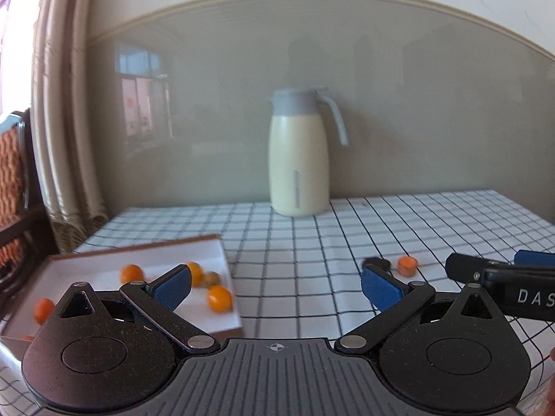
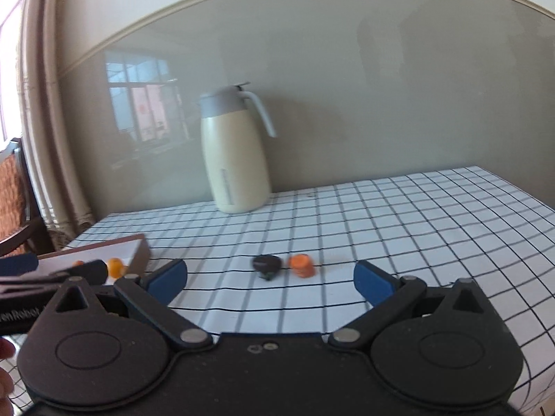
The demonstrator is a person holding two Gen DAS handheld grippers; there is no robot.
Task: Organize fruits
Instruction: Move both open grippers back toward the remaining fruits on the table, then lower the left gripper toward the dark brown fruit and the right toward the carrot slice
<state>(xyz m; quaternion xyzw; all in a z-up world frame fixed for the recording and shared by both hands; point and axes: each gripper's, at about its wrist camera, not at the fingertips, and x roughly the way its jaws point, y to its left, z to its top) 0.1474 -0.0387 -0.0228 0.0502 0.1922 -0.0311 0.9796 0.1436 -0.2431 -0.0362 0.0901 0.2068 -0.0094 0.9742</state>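
A shallow white box with a brown rim [image 1: 222,260] lies at the table's left and holds several small orange fruits [image 1: 219,299] and one brownish one [image 1: 211,278]. On the checked cloth to its right sit a dark fruit [image 2: 266,264] and an orange piece [image 2: 301,265], side by side. My left gripper [image 1: 277,286] is open and empty, its left finger over the box. My right gripper [image 2: 270,277] is open and empty, hovering just short of the two loose fruits. Each gripper shows at the edge of the other's view.
A cream jug with a grey lid and handle [image 1: 299,152] stands at the back against the glossy wall. A wicker chair [image 1: 12,187] and a curtain [image 1: 59,104] are at the left. The checked tablecloth [image 2: 433,222] stretches to the right.
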